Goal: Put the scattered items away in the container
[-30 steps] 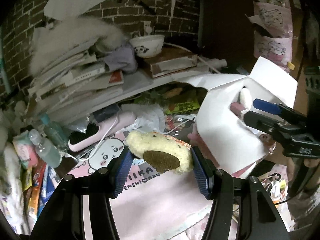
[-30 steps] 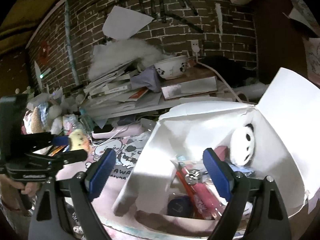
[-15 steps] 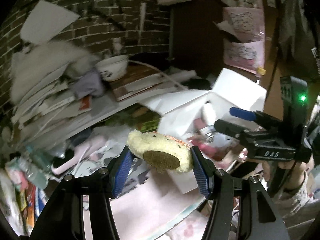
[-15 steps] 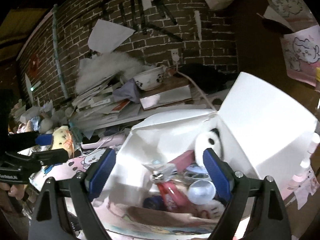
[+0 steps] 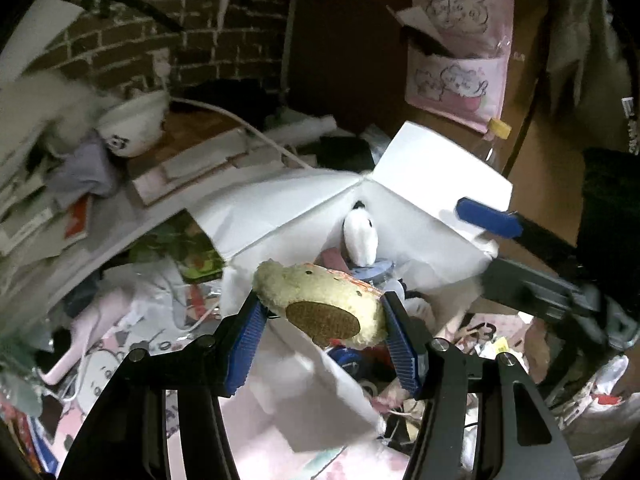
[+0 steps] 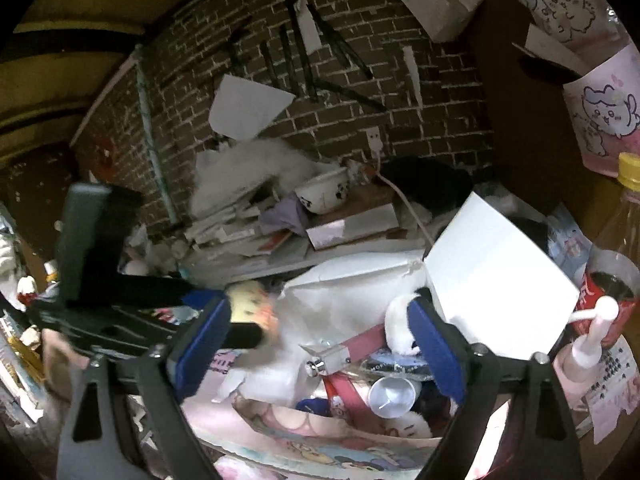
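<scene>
My left gripper (image 5: 322, 334) is shut on a yellow plush toy (image 5: 320, 300) with a brown patch, held just above the near-left wall of the open white box (image 5: 432, 184). The toy also shows in the right wrist view (image 6: 250, 304). The box (image 6: 492, 280) holds a white panda plush (image 5: 360, 236), a pink tube (image 6: 356, 346), a clear cup (image 6: 392, 394) and other small items. My right gripper (image 6: 316, 348) is open and empty, its fingers spread over the box's front. It shows at the right of the left wrist view (image 5: 486, 216).
A panda bowl (image 5: 134, 122) and stacked books and papers (image 6: 240, 228) lie on a shelf behind. A drink bottle (image 6: 618, 252) and a pink pump bottle (image 6: 592, 336) stand right of the box. A pink printed cloth (image 5: 108, 364) and a pink brush (image 5: 76, 352) lie at left.
My left gripper has carried the yellow plush rightward to the box's edge. My right gripper has shifted closer over the box's front and stays open.
</scene>
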